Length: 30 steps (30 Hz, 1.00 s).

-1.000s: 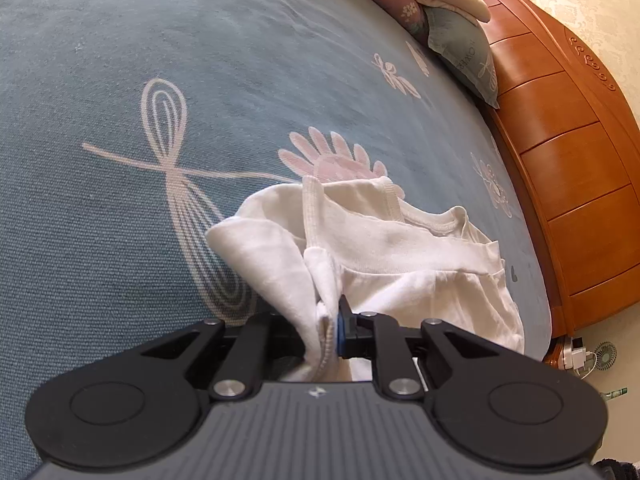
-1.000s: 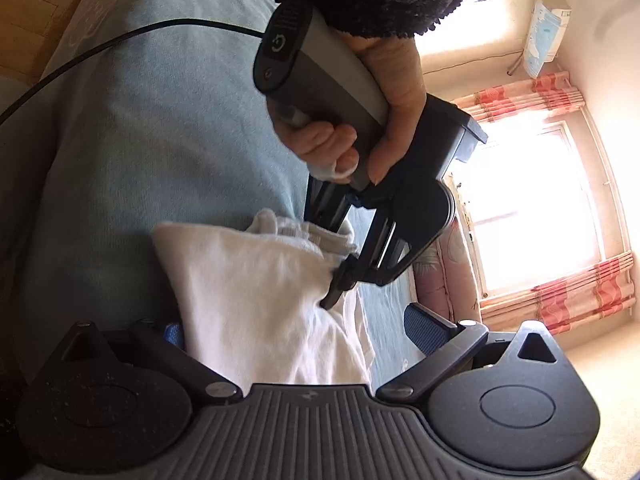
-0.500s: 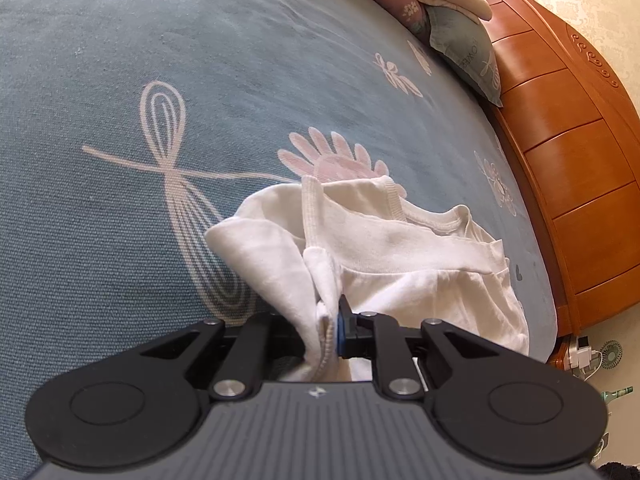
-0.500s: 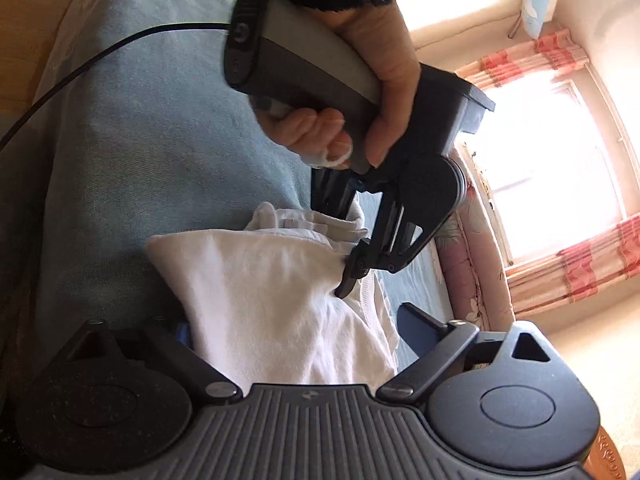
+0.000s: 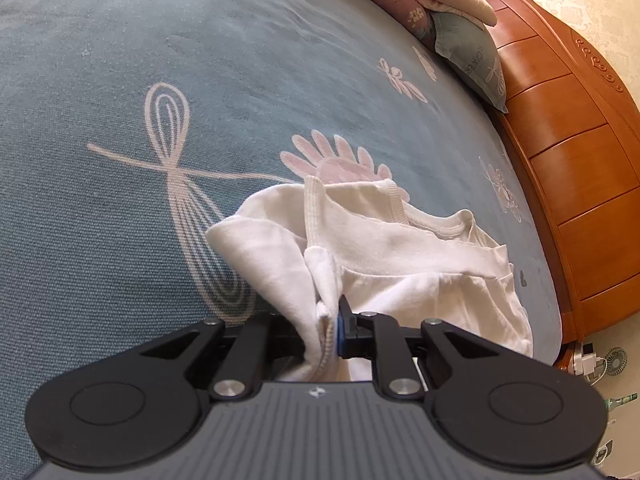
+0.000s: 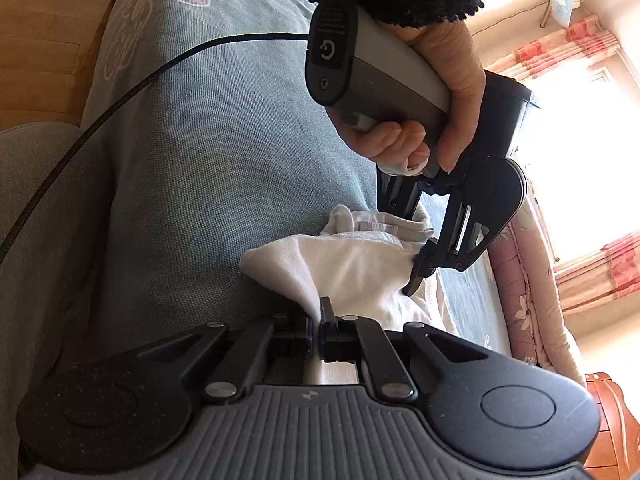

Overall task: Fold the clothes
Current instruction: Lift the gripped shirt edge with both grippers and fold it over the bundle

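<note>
White shirt point(image 5: 384, 248) rumpled on bed point(image 5: 120, 80) | left hand-held gripper point(image 5: 328, 328) pinching its edge | right hand-held gripper point(image 6: 316, 320) just closed, pinching a corner

Loads of open blue bedspread point(image 5: 120, 128) left and far of the white garment point(image 5: 400, 248); right side's boxed in by pillows point(image 5: 464, 28) and wooden headboard point(image 5: 568, 152).

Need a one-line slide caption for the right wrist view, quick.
Right tongs shut on a crumpled white cotton garment over the blue-grey bedspread, left tongs pinching its far edge.
</note>
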Tool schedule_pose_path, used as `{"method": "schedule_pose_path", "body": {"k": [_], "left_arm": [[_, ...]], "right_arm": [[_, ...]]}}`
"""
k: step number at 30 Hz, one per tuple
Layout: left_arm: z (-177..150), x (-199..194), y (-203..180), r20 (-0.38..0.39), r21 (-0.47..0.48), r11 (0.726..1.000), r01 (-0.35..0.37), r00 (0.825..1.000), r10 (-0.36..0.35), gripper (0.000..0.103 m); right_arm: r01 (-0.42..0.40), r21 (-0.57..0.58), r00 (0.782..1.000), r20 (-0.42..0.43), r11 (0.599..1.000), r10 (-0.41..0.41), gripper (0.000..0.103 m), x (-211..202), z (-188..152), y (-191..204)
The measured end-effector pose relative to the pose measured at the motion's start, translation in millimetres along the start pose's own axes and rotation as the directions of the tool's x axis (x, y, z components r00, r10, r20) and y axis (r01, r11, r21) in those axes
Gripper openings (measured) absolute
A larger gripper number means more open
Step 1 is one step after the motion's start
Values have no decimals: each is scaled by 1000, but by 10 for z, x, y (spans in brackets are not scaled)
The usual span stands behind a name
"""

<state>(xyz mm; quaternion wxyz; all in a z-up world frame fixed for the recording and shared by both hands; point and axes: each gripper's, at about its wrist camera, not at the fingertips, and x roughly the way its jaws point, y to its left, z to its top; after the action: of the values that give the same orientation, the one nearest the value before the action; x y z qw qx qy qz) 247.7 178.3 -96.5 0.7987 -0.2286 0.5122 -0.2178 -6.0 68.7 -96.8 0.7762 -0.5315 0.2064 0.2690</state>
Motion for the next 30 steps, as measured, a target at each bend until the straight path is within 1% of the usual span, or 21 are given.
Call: {"method": "schedule_pose_path", "body": {"k": [6,11,15,17,20,23,26,30], "left_arm": [[10,3,-73,-4,13,999,-40,999,40,16],[-1,0,-107,2,16,998,-63,998,63,16],[-10,-12,-137,8,21,997,-79,997,79,16],[0,-19,-147,7,6,996,-85,996,85,15],[20,-32,-223,3,26,993,-114,993,114,12],[45,-64,-315,2,51,989,-139,990,139,12],[82,-115,-426,7,78,984,-157,988,157,12],[144,-176,-608,16,112,977,-182,983,181,12]], "right_arm": [[-93,95,996,7,991,93,9,0,-13,-195],[-132,144,991,23,981,131,8,14,-49,-274],[-185,220,983,43,958,179,7,37,-89,-400],[-209,259,978,54,943,202,7,44,-112,-470],[-222,294,975,70,929,211,7,26,-148,-549],[-222,321,975,97,920,202,7,-48,-198,-640],[-226,364,973,127,903,193,7,-141,-278,-774],[-231,447,970,169,864,173,7,-271,-440,-1016]]}}
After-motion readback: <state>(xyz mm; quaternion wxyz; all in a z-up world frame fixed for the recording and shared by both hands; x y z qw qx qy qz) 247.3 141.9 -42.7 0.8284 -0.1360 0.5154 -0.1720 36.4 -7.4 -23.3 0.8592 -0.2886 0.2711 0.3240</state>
